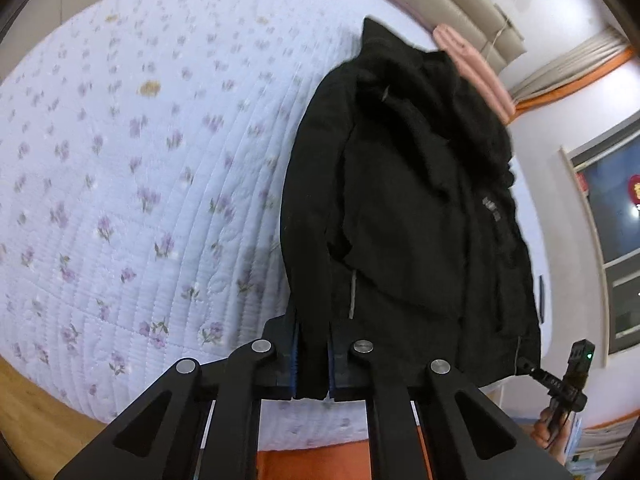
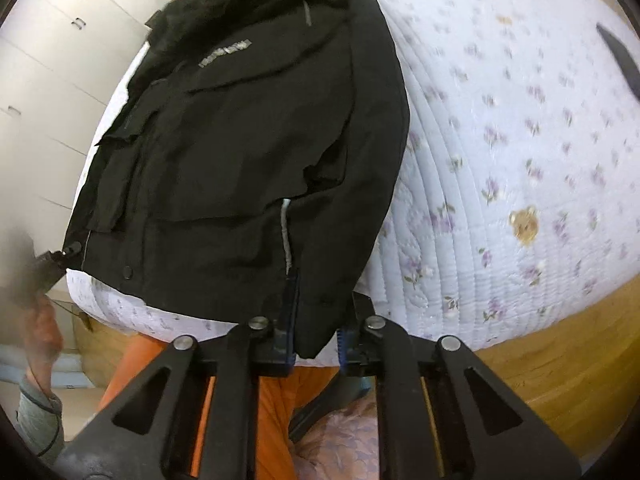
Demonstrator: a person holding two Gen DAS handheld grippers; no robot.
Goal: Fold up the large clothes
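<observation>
Both the left gripper (image 1: 313,360) and right gripper (image 2: 316,338) clamp the black jacket's (image 1: 404,208) hem at the bed's (image 1: 140,184) near edge; lift evenly, keeping it taut.

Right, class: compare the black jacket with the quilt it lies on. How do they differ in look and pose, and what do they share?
1. The jacket is plain black; the quilt is pale with small purple flowers.
2. The quilt lies spread flat; the jacket is rumpled, its hem pinched by the left gripper and the right gripper.
3. The jacket covers only one part of the quilt.
Shared: both are soft fabric.
</observation>
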